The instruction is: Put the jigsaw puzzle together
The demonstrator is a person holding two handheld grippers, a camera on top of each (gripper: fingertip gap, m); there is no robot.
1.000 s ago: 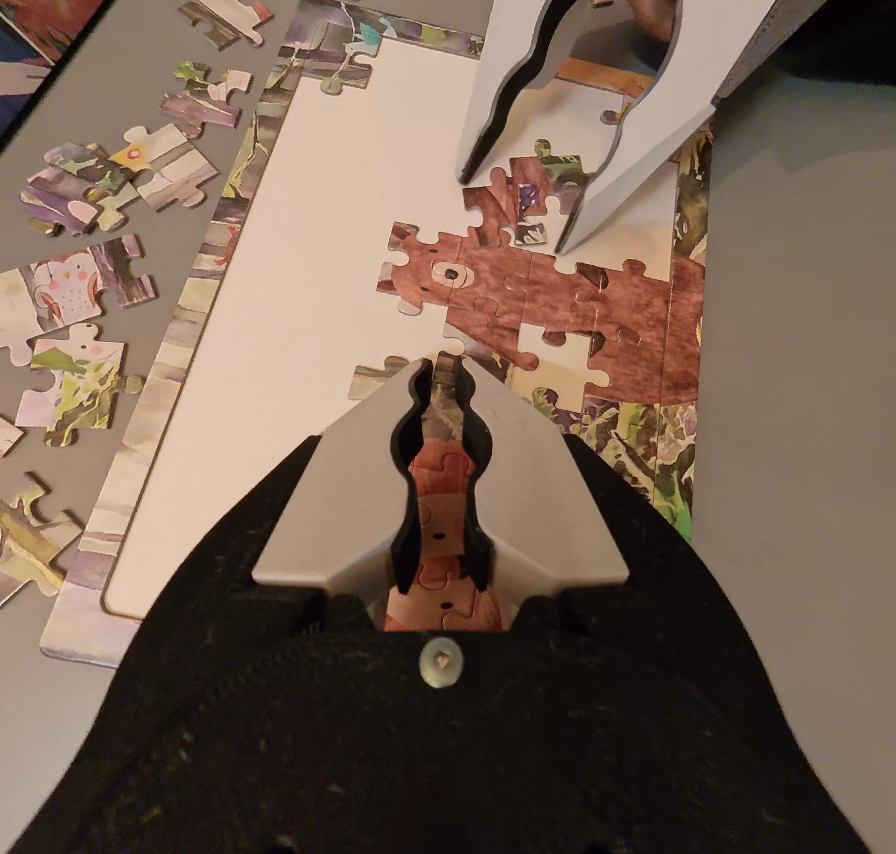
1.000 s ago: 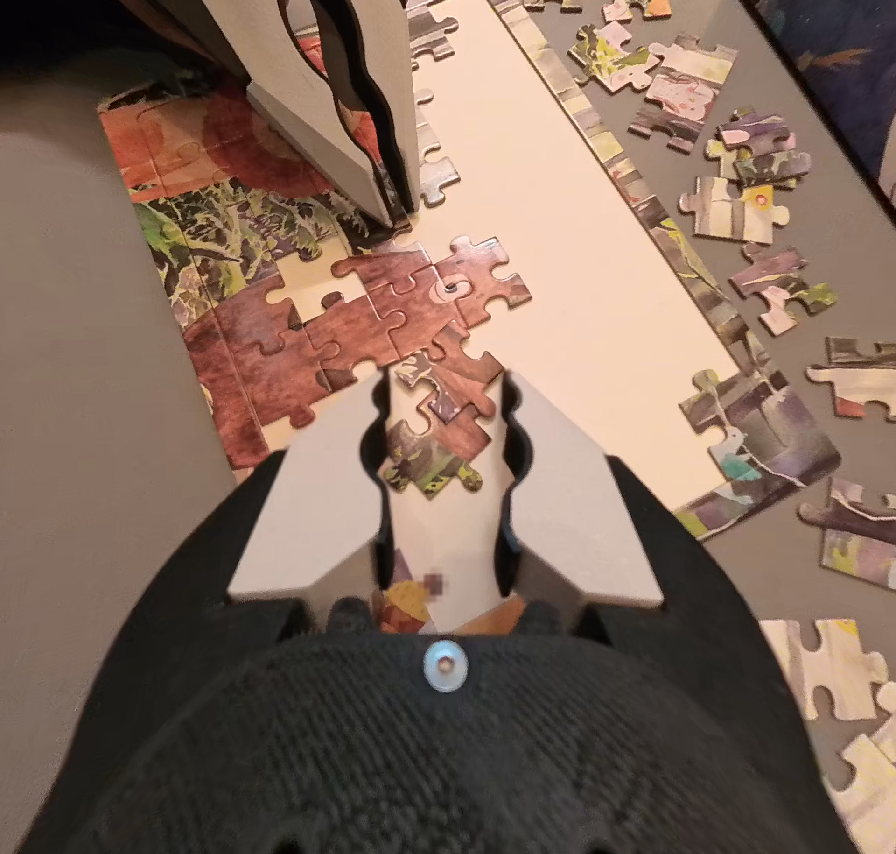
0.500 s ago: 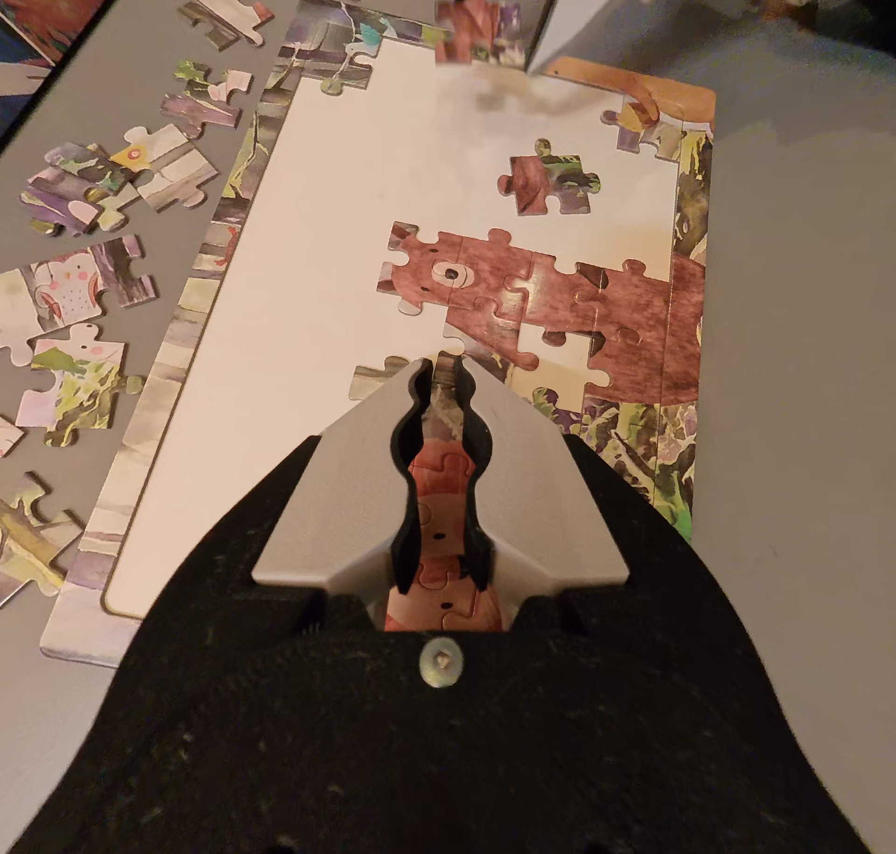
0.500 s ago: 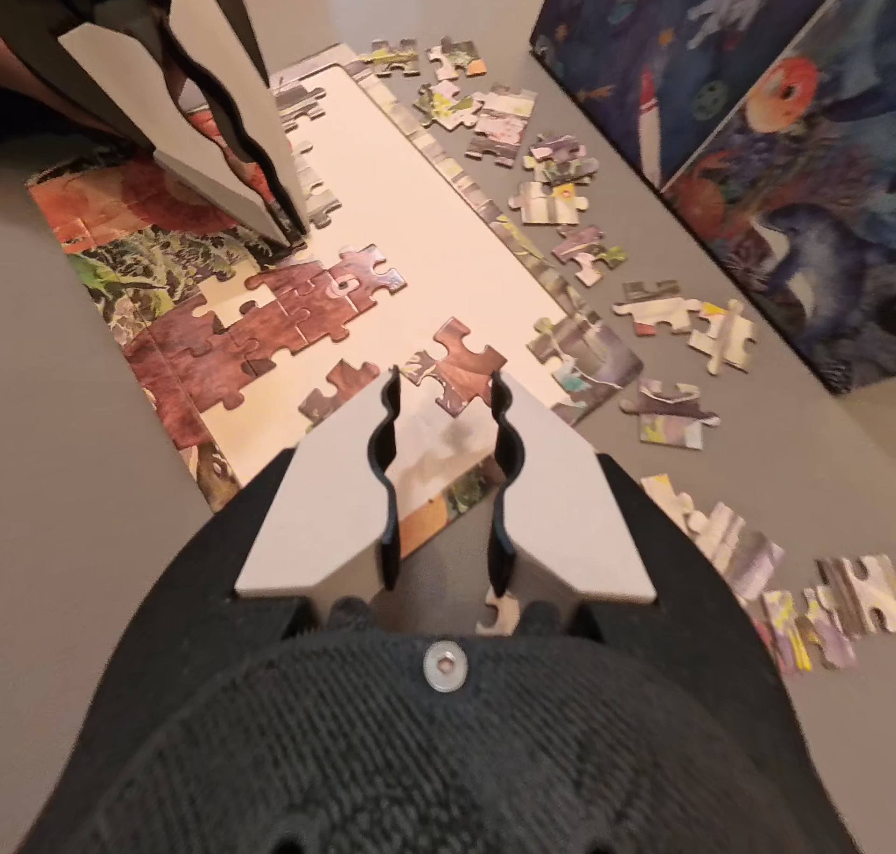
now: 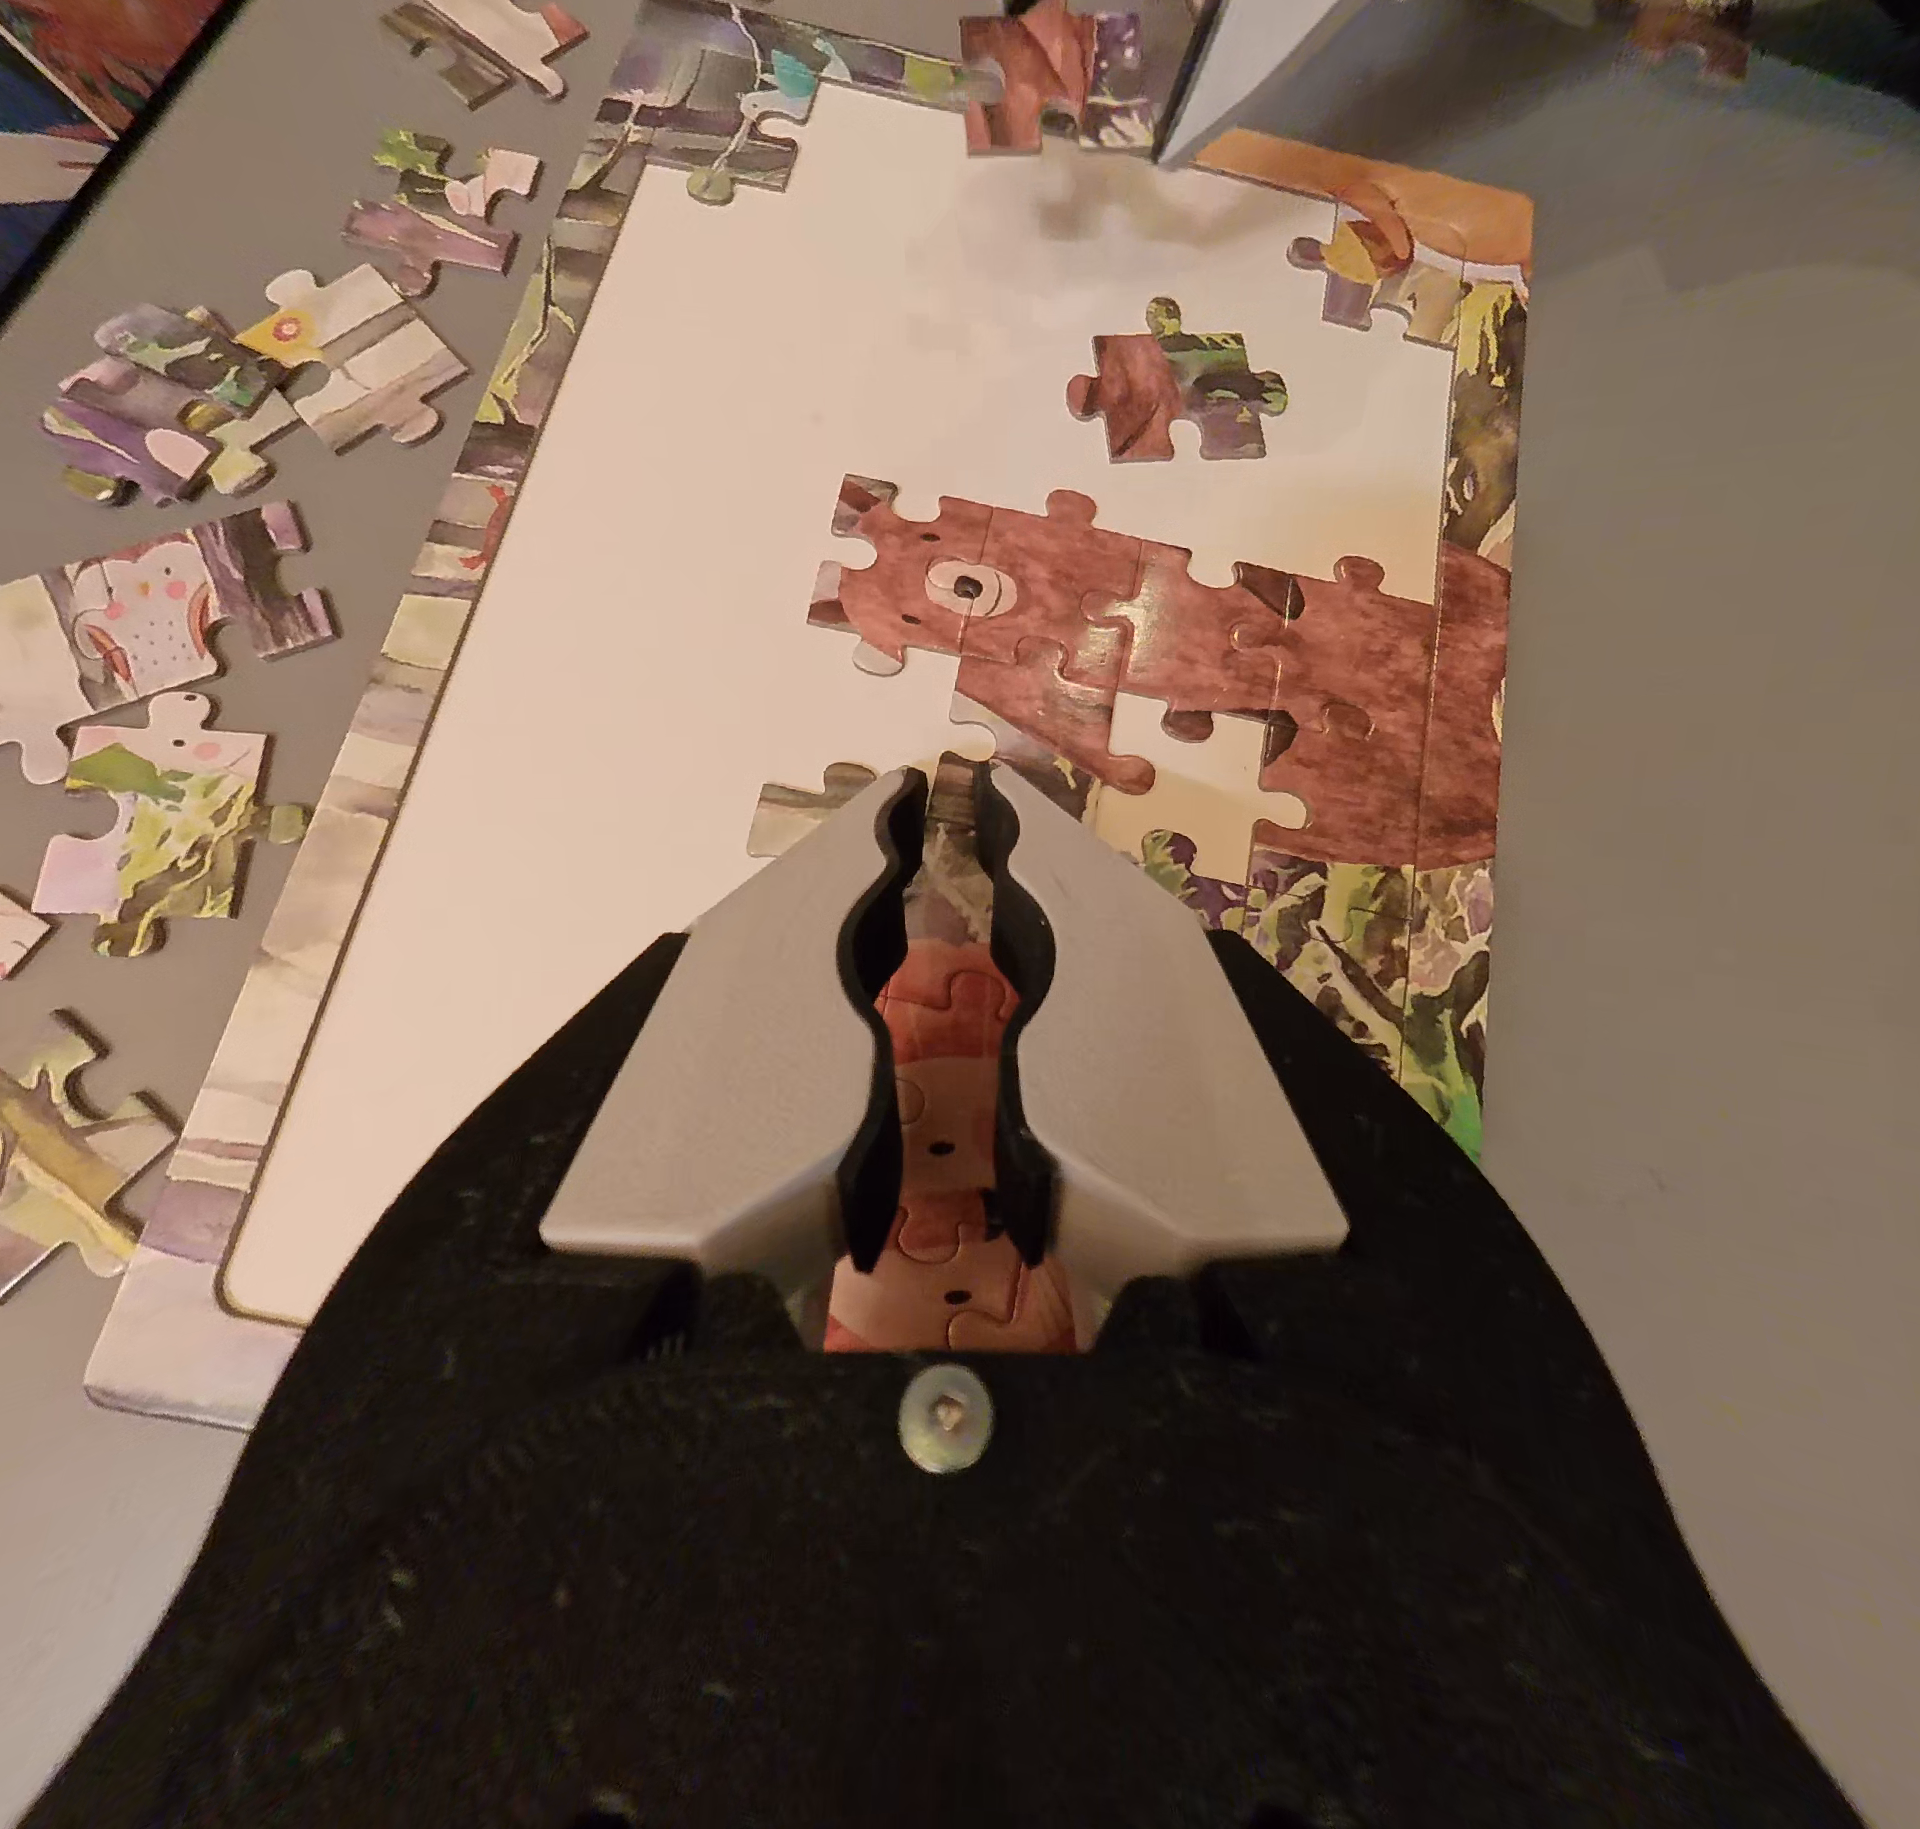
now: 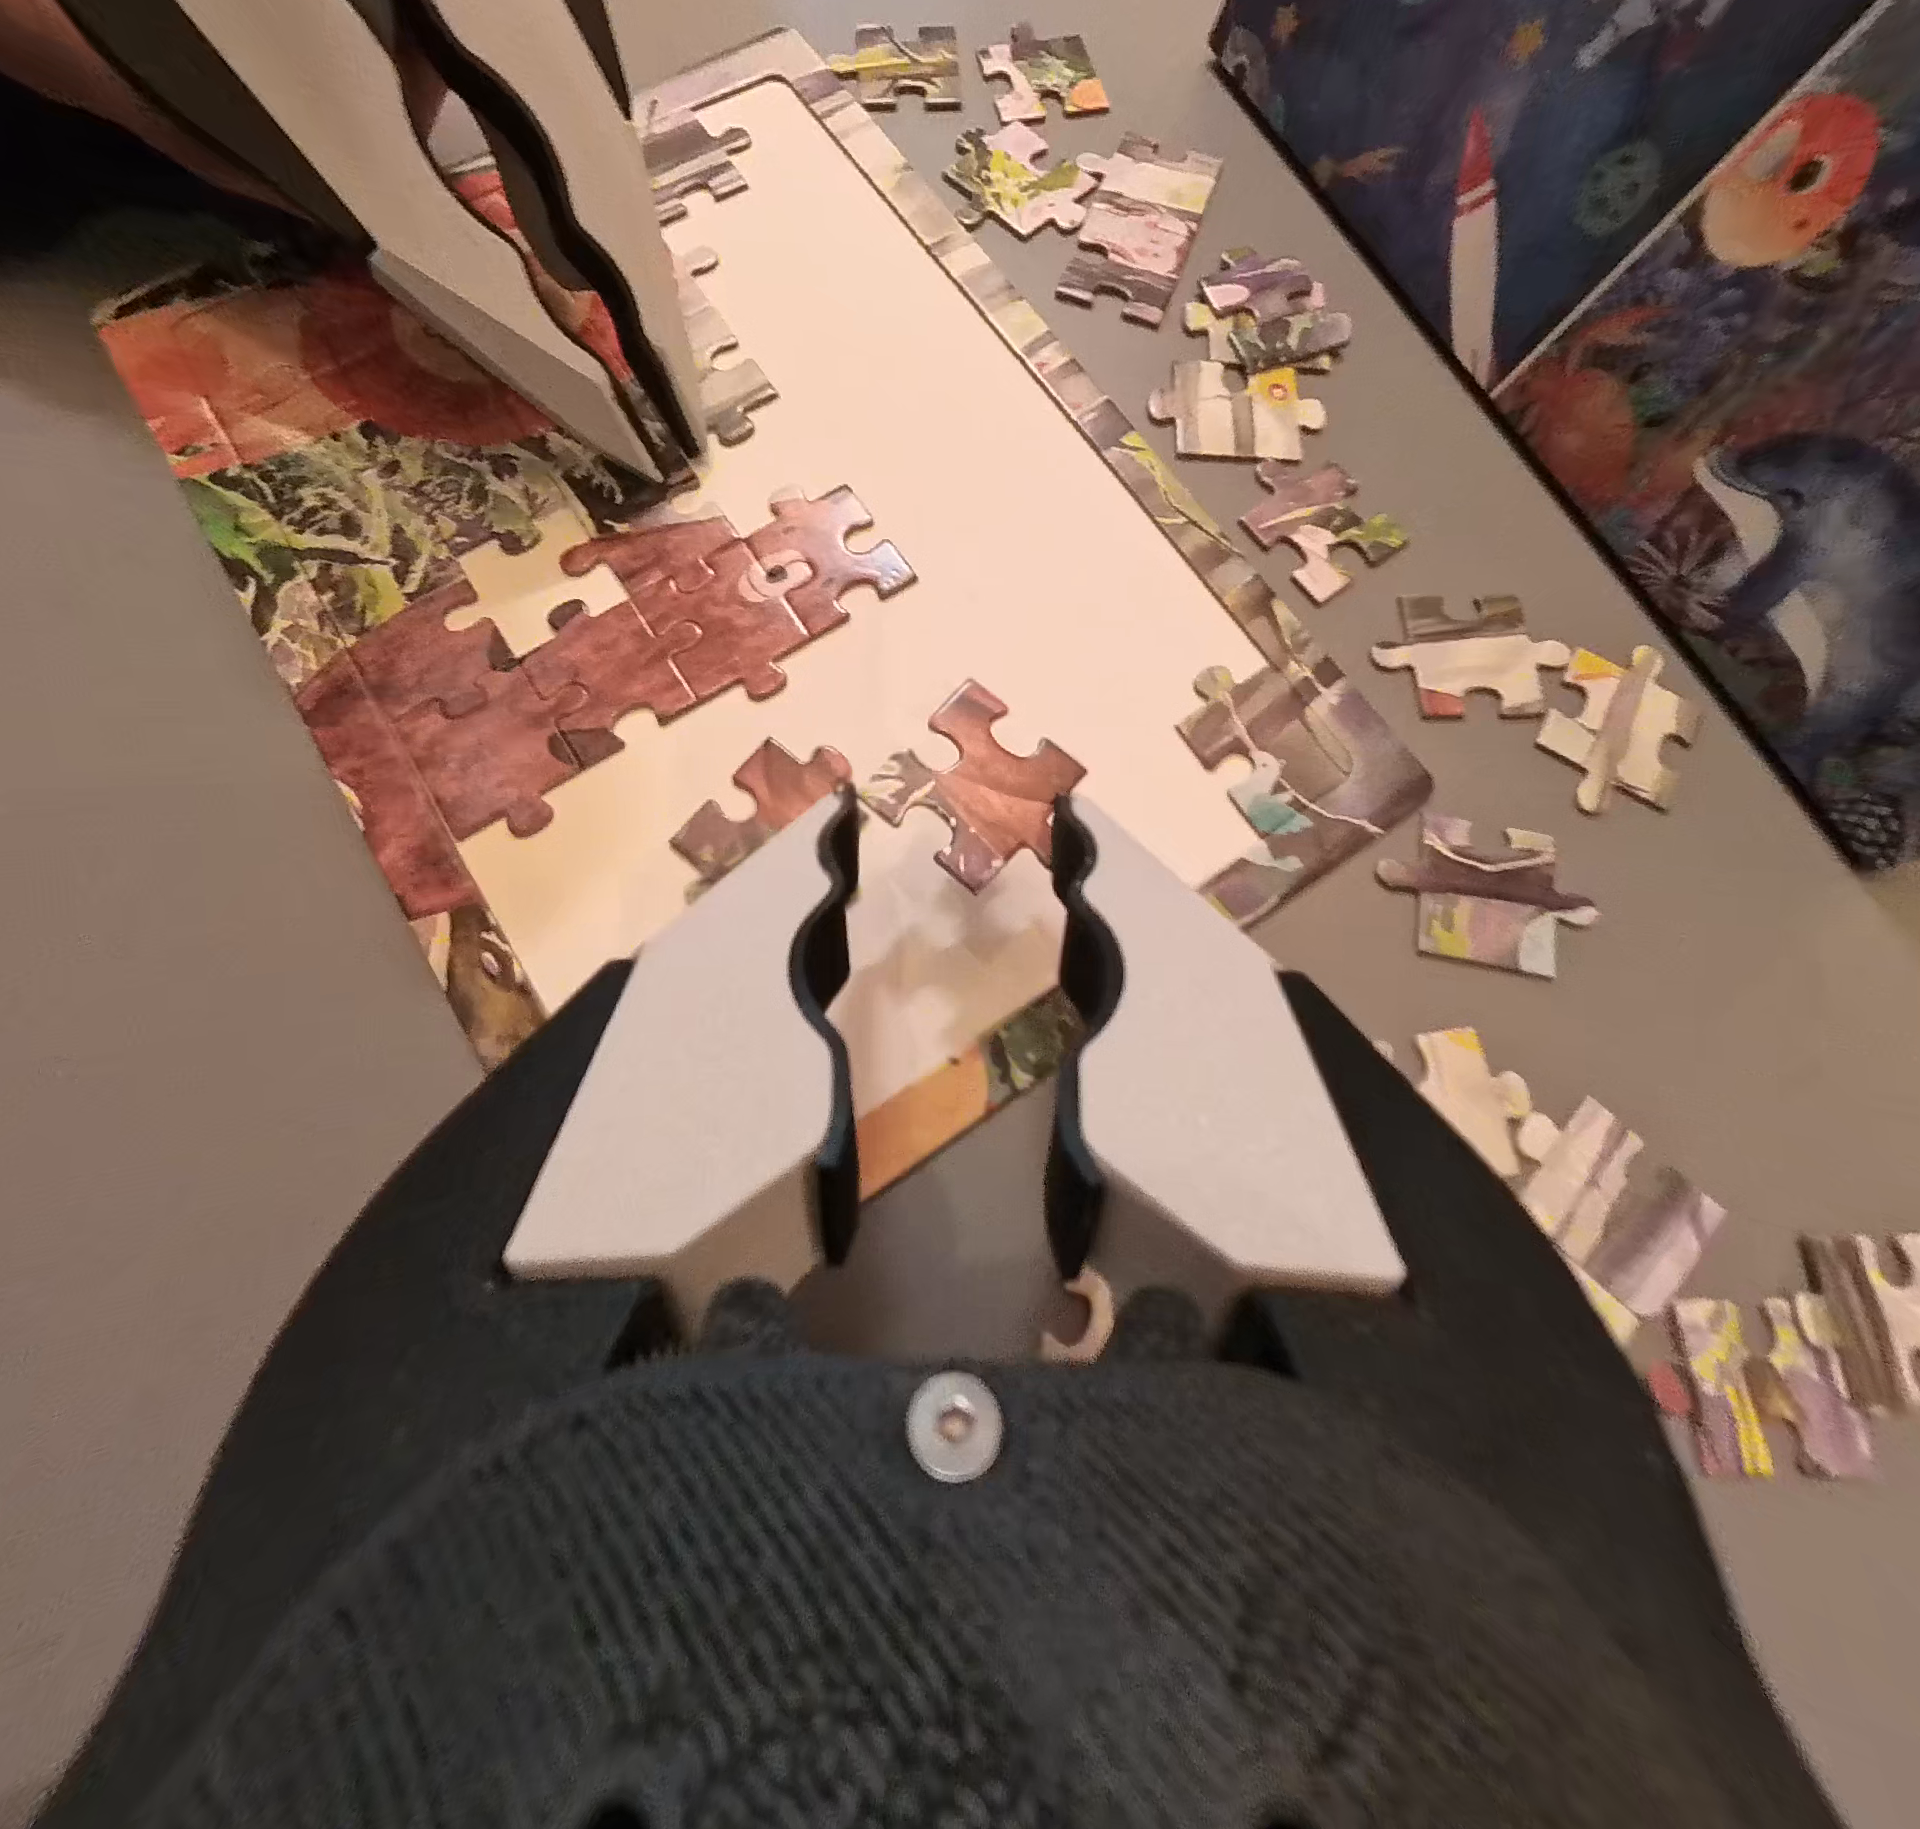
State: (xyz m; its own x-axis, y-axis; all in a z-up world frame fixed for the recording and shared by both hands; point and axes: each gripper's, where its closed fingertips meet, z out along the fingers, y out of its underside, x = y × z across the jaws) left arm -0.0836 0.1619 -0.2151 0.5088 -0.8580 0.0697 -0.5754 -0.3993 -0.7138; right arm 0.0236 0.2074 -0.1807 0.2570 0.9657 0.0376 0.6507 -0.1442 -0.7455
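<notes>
A white puzzle tray lies on a grey table, partly filled along its border and right side. A brown bear section is joined in it, with one gap in it. My left gripper has its tips nearly together and rests them on the joined pieces at the bear's near edge, holding nothing. My right gripper is shut on a brown puzzle piece and holds it above the tray's far end; the piece also shows in the left wrist view. Another brown and green piece lies loose on the tray.
Several loose pieces lie on the table left of the tray; in the right wrist view they are on the right. Colourful picture boards stand beyond them. More loose pieces lie near my right gripper. One gripper's finger ends stand about 12 cm off the other's.
My right gripper closed on one of two brown pieces beside the bear, lifted it and drew back to the tray's far end. The other piece stayed. My left gripper has not moved.
</notes>
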